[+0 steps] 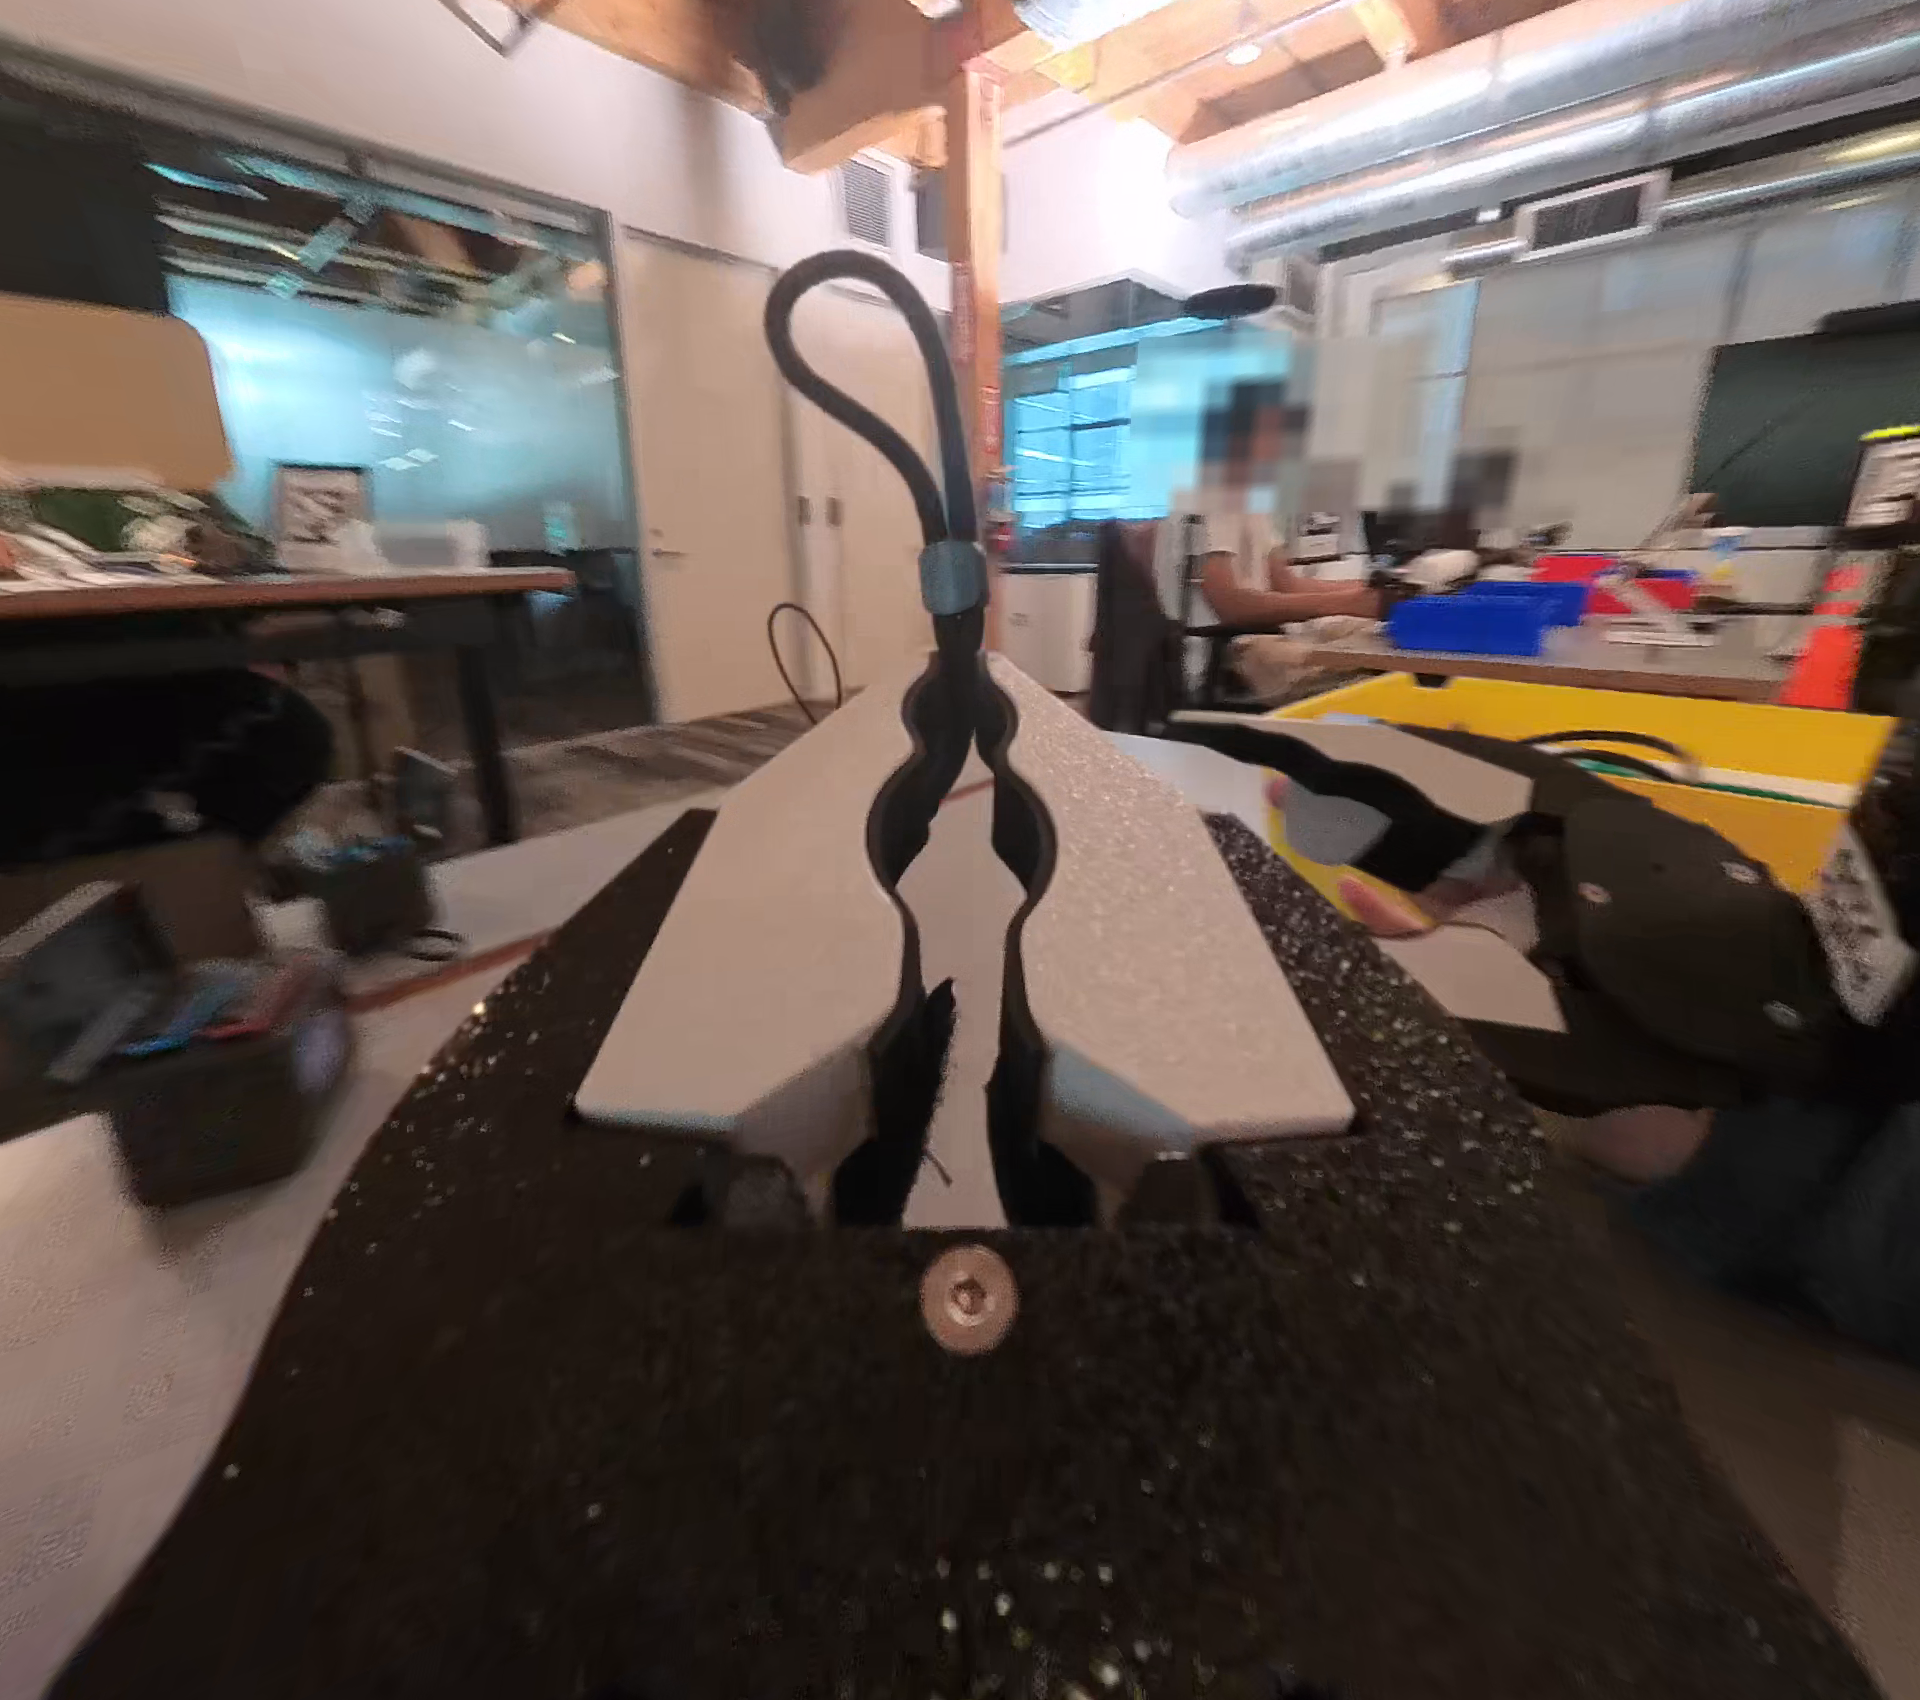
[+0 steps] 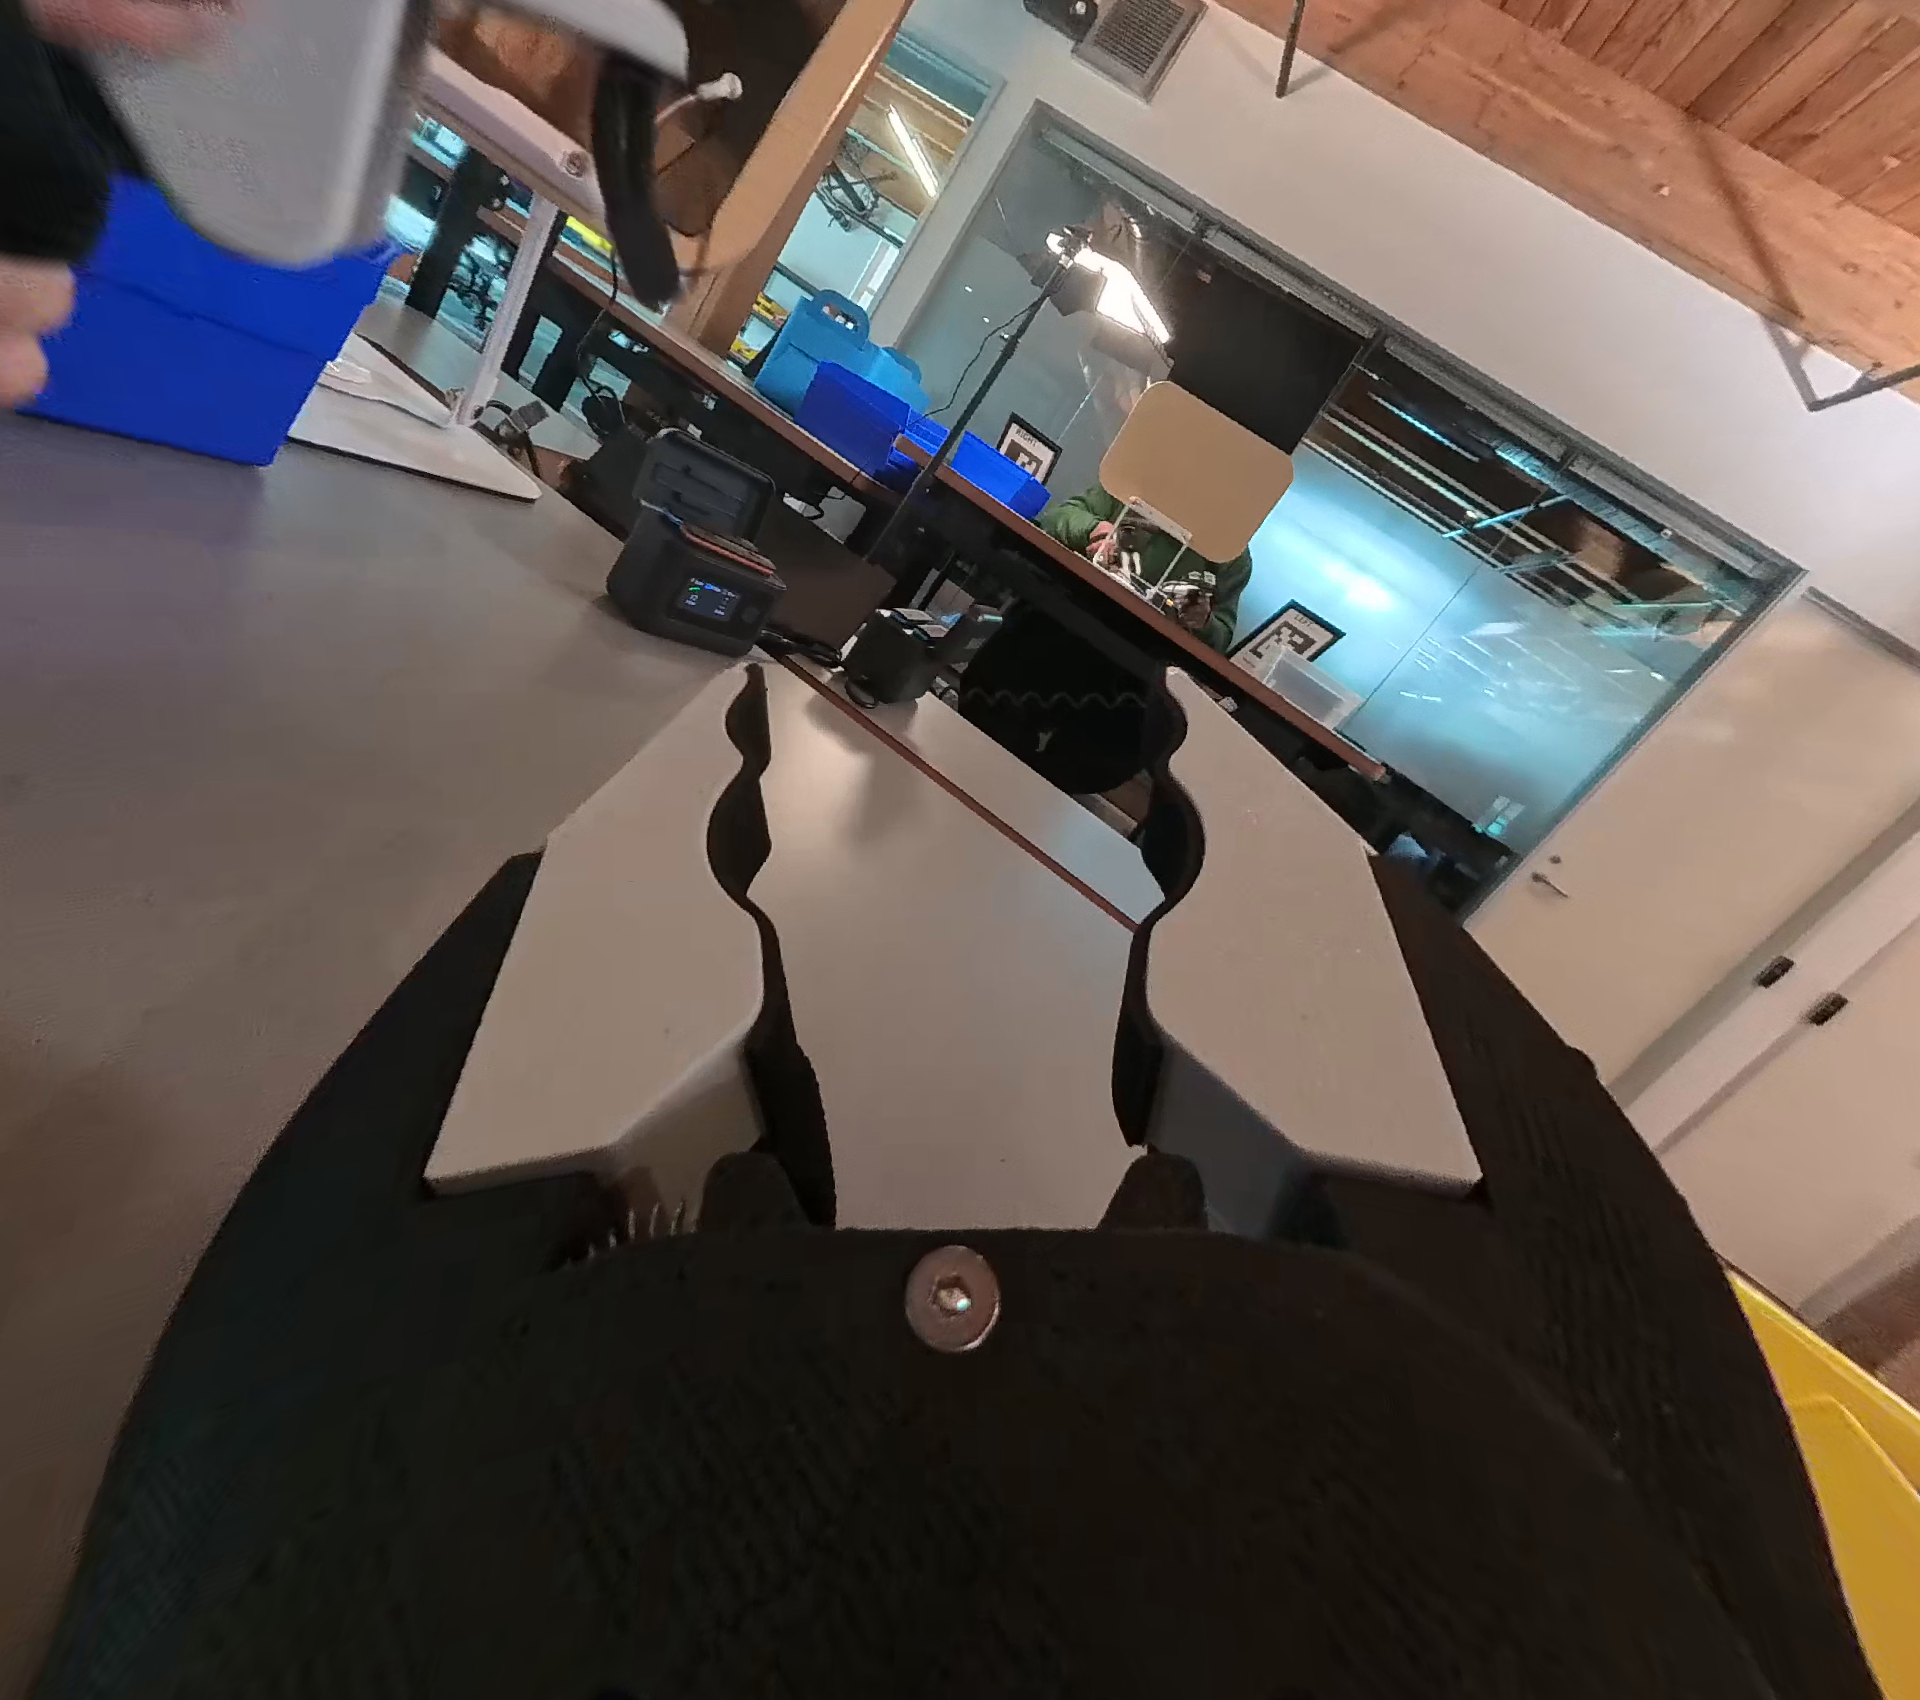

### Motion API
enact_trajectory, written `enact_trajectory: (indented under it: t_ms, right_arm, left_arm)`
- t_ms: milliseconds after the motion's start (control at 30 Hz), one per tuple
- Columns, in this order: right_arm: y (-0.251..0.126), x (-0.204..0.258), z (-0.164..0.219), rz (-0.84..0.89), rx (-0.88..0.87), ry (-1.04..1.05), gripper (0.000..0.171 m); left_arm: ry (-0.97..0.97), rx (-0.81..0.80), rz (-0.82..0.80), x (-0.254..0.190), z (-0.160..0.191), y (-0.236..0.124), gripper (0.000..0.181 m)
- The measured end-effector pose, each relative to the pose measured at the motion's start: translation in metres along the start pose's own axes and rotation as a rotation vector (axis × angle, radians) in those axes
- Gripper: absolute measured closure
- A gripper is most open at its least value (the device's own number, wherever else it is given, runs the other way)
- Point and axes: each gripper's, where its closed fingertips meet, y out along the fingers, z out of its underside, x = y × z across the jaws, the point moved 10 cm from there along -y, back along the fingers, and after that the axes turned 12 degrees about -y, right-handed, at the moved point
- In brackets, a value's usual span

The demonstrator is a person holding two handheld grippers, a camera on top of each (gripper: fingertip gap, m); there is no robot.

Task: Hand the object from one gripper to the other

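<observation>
Your left gripper is clamped on a black elastic cord loop: the two strands run up between the fingertips, pass through a small grey-blue toggle just above them, and the loop stands upright beyond that. A frayed black end of the cord shows lower down in the gap between the fingers.

To its right, near but apart, your right gripper points leftward in the left wrist view, with a thumb under it. Behind it sits a yellow bin, and farther off blue bins and an orange cone stand on a table.

In the right wrist view, your right gripper has its fingers spread wide with nothing between them, above a grey tabletop. The left gripper appears blurred at top left, the cord dangling from it. Beyond lie a black battery charger and a blue box.
</observation>
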Motion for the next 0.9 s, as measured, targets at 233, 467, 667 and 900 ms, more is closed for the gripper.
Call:
enact_trajectory:
  t_ms: [233,467,667,900]
  right_arm:
    - [-0.005,-0.007,-0.006,0.037,-0.019,-0.047,0.100]
    - [-0.012,-0.003,-0.018,-0.004,-0.106,0.059,0.109]
    - [-0.027,0.009,-0.043,-0.202,-0.319,0.128,0.117]
    - [-0.023,0.020,-0.043,-0.226,-0.216,-0.003,0.131]
  left_arm:
    - [-0.476,-0.006,0.514,0.008,0.021,-0.003,0.181]
    - [-0.731,0.086,0.699,0.009,0.025,0.000,0.181]
    - [-0.711,0.100,0.630,0.011,0.023,0.000,0.181]
    - [-0.669,0.162,0.611,0.006,0.025,0.003,0.181]
